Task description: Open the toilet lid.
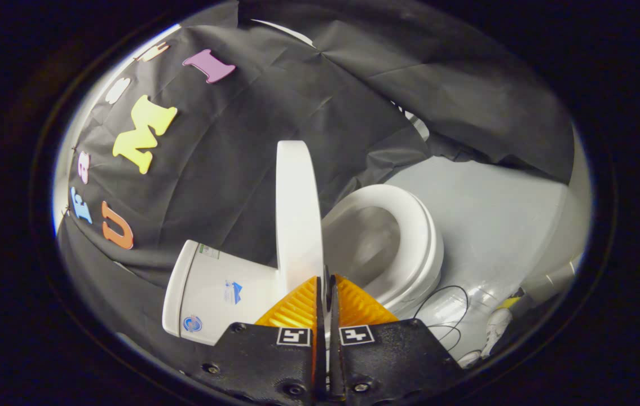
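Note:
A white toilet stands just ahead of my fingers, seen tilted on its side. Its lid (pixel 297 208) is lifted off the seat and stands edge-on, leaning toward the tank (pixel 212 293). The seat ring (pixel 410 237) and the bowl inside it lie uncovered on the other side of the lid. My gripper (pixel 326 280) is shut, with its fingers pressed together and nothing between them. The tips sit right at the lid's near edge, on the bowl side; I cannot tell whether they touch it.
Black cloth walls close in behind the tank and over the toilet. Pale grey floor (pixel 494 214) spreads beyond the bowl. A thin black cable (pixel 445 316) loops on the floor near the bowl's base, beside a white and yellow object (pixel 497 324).

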The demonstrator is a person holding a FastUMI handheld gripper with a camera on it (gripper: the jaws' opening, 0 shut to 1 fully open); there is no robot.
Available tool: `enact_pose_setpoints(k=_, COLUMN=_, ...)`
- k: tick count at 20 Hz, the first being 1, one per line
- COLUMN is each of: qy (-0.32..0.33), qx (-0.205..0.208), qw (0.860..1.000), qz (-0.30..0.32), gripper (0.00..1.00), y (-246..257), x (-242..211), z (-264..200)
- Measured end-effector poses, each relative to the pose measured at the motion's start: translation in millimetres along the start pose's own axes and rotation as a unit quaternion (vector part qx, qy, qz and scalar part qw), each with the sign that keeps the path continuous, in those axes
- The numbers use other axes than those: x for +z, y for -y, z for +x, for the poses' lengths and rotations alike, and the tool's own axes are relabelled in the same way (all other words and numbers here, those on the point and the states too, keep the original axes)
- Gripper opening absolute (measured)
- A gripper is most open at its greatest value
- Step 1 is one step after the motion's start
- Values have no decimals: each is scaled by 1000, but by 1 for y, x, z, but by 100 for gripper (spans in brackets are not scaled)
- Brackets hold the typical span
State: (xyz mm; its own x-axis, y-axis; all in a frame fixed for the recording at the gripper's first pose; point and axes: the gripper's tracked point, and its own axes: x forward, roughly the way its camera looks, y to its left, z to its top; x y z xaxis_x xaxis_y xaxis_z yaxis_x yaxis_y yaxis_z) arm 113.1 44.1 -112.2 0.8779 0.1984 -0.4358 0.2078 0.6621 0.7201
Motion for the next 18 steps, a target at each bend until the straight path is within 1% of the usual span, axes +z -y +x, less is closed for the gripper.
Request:
enact_pose_setpoints(k=6, qy=6, qx=-10, qw=1000, qz=-15, gripper=6, y=-16, x=-1, z=-7)
enact_pose_setpoints(k=14, qy=17, qx=-25, qw=998, qz=-57, gripper=6, y=-40, x=-4, z=-12)
enact_pose_setpoints(k=18, qy=21, qx=-24, qw=997, qz=-70, gripper=6, y=-56, x=-8, z=-15)
